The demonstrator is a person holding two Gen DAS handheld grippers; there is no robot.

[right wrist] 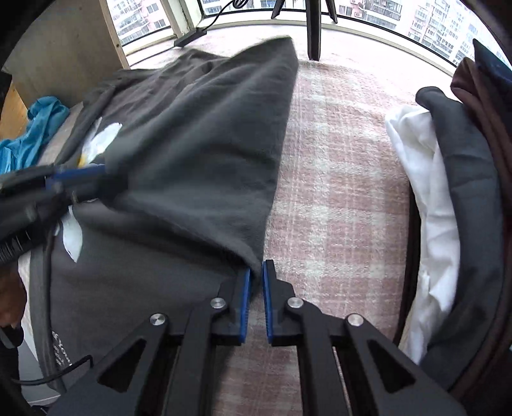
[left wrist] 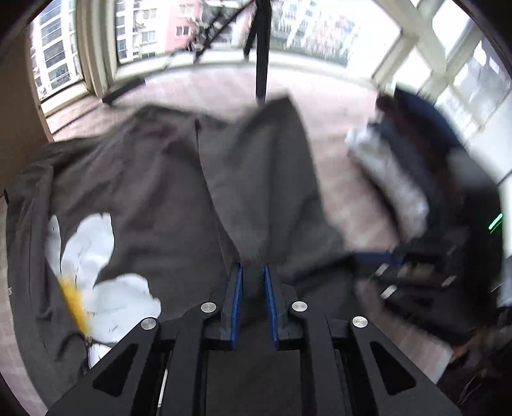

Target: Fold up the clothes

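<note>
Garment (right wrist: 179, 153) left, seemingly clothes pile (right wrist: 448, 198) right.

A pink-and-white checked blanket (right wrist: 336, 179) covers the surface. Big windows (right wrist: 377, 12) curve from ten to two o'clock, showing apartment blocks (left wrist: 54, 54) in pale daylight. A wooden panel (right wrist: 64, 54) stands at ten o'clock.

Daylight from blown-out windows (left wrist: 454, 64); motion blur (perhaps worst rightward), fisheye edges.
</note>
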